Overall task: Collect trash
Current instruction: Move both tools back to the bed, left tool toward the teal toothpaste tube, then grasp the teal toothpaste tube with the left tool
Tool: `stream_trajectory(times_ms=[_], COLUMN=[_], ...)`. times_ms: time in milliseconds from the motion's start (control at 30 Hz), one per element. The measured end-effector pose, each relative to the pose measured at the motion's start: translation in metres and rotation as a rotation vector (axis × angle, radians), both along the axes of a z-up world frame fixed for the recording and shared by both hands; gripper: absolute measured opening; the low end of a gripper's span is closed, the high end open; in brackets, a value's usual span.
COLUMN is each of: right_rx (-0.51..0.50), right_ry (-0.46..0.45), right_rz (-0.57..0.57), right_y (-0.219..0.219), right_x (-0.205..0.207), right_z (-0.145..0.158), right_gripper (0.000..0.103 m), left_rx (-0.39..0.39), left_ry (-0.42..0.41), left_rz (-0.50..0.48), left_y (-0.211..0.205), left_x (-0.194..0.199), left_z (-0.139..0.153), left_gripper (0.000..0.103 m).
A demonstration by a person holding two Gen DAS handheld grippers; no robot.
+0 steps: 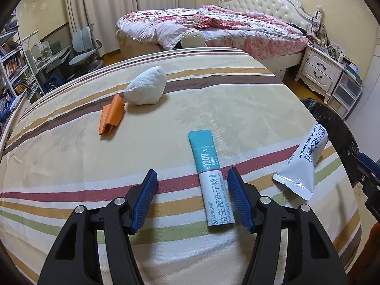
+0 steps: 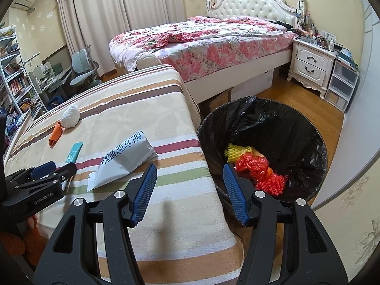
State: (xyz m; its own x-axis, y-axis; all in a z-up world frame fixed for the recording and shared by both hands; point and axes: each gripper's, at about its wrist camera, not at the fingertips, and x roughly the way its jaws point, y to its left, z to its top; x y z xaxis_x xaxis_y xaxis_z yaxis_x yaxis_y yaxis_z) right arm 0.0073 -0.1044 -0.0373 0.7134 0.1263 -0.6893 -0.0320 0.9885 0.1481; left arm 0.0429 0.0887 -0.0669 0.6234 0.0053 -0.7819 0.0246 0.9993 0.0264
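While the left gripper (image 1: 192, 180) hangs low over the striped bedcover (image 1: 71, 166), its blue ribbed pads stand apart on either side of a slim teal-and-white stick sachet (image 1: 209, 180), lying lengthwise between them; the right pad is just beside the packet's edge, the left well clear, so nothing is clamped. That sachet is flat, teal at the far end and white at the near end, printed "1200" on the teal, with large Chinese characters and "Probiotics freeze-dried powder" in small type on the white. To its right lies a white foil pouch (image 1: 301, 161), creased and sealed at the near corner, reading "camel milk powder" along one edge beside big blue Chinese characters. Over at the right gripper (image 2: 190, 185), the jaws are apart as well and hold nothing, one finger above the bed's edge, the other above the black-bagged round trash bin (image 2: 296, 128), where red and yellow foam netting (image 2: 256, 166) already sits. "GenRobot.AI" shows on the left gripper's body in the right wrist view. Farther up the cover, a folded orange paper piece (image 1: 110, 116) lies just beside a crumpled white wad (image 1: 146, 89). Beyond stands a flower-quilted bed (image 1: 213, 28) with a white tufted headboard.
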Motion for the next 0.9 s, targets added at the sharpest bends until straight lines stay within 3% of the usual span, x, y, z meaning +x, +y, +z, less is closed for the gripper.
stream_trajectory(times_ms=[133,200,433,900], right_rx=[-0.006,-0.011,-0.045,-0.082], right_ry=[-0.002,-0.001,0.015,0.053], right_rz=[0.014,0.022,0.036,0.080], right_y=[0.005,0.009,0.020,0.054], right_x=[-0.001,0.000,0.004,0.051], right_z=[0.002,0.002,0.000,-0.004], right_gripper=[0.057,0.057,0.057,0.057], left_rx=[0.009,0.024,0.013,0.037], left_ry=[-0.016,-0.026,-0.032,-0.055], left_rz=[-0.029,-0.043,-0.038,0.073], left_y=[-0.004,-0.005,0.008,0.069], left_x=[0.000,-0.002,-0.005,-0.010], left_z=[0.001,0.001,0.003,0.007], left_gripper=[0.037,0.020,0.018,0.018])
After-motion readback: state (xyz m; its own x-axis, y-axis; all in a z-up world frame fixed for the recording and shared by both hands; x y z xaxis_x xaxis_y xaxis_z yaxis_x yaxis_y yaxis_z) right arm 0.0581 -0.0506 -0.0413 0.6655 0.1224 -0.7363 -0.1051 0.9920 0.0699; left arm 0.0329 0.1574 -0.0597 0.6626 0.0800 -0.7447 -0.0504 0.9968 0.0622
